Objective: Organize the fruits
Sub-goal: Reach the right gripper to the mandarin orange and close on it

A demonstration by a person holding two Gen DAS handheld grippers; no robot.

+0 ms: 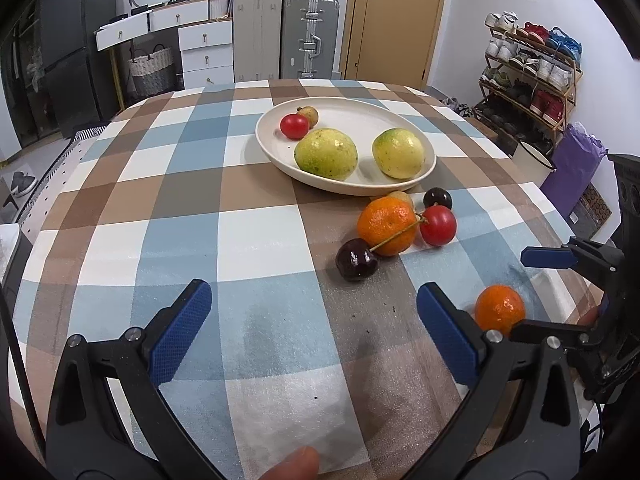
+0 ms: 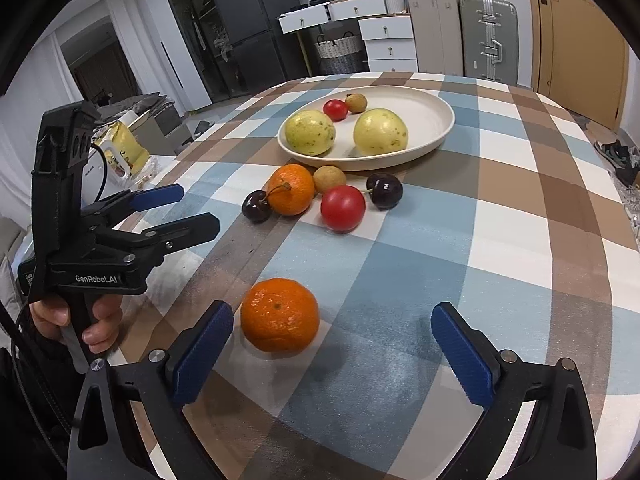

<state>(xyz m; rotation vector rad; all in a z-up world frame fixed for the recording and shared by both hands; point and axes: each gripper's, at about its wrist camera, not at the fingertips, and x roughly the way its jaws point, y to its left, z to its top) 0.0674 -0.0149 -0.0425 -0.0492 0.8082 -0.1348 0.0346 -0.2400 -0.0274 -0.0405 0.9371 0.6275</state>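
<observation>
My right tongs stand wide and empty, low over the desk. A lone mandarin sits on the cloth just ahead of them, close to my left-hand finger and well off from the other one, so it lies left of the centre line between the fingers. It is round, with no long side to line up on; I judge I only need to shift left a little and push forward before closing.

My left tongs are also wide and hold nothing. From that side the same mandarin lies outside my right-hand finger, not between the two, so the right tongs are the better placed for it.

The plate lies further on, past a cluster of a second mandarin, a tomato, two cherries and a small brown fruit. Two big yellow-green fruits fill the plate's near half; its far right part is bare. The cloth to the right of the cluster is open, which looks the cleaner way round to the plate.
</observation>
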